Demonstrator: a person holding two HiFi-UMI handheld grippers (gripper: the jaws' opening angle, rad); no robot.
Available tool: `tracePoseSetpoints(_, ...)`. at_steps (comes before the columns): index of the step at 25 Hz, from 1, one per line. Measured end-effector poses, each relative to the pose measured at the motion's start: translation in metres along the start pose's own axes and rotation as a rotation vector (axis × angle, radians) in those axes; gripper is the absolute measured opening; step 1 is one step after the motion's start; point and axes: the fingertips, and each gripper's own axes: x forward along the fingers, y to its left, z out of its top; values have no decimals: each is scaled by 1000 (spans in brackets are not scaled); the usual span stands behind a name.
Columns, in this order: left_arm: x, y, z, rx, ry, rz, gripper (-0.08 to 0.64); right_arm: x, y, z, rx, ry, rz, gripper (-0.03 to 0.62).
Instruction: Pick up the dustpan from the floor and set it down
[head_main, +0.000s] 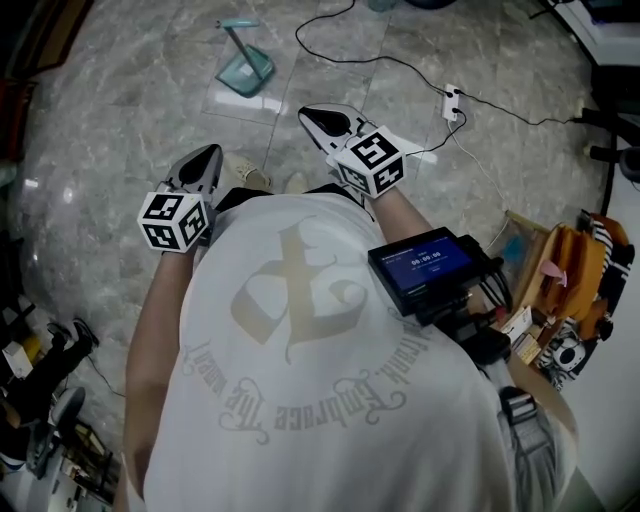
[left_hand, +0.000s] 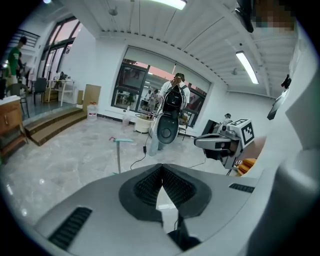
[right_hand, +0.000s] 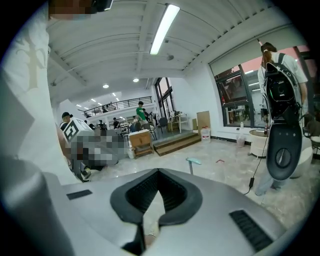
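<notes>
The dustpan (left_hand: 119, 151) shows only its handle; the left hand-held gripper (left_hand: 161, 167) hides its pan.

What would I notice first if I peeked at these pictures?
Probably the left gripper and right gripper, each with a black-and-white cube, both shut and empty, held out over the marble floor. Then the teal dustpan on the floor ahead of them, and the glowing blue screen against the white T-shirt.

The dustpan (head_main: 243, 62) stands on the floor (head_main: 120, 110), beyond the right tool (head_main: 312, 115).
</notes>
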Motion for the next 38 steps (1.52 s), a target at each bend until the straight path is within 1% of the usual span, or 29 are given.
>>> tracePoseSetpoints(2, 5, 4, 3, -4, -2, -8, 12, 4, -3, -2, 2, 15, 1, 17)
tracePoseSetpoints(5, 19, 19, 12, -9, -1, -21, 12, 20, -19, -3, 13, 40, -11, 17)
tracePoseSetpoints(11, 54, 64, 4, -49, 45, -32, 12, 59, -49, -12, 42, 71, -25, 17)
tracePoseSetpoints(17, 75, 80, 26, -27, 51, -83, 12, 77, -66, -5, 63, 91, -54, 16)
tracePoseSetpoints(24, 68, 93, 42, -18, 39, -83, 12, 82, -70, 12, 58, 87, -79, 17)
tracePoseSetpoints(33, 55, 113, 73, 5, -5, -67, 12, 99, -66, 40, 4, 82, -73, 17)
tracePoseSetpoints(38, 43, 121, 88, 7, -11, -77, 12, 110, -65, 66, -21, 90, -74, 17)
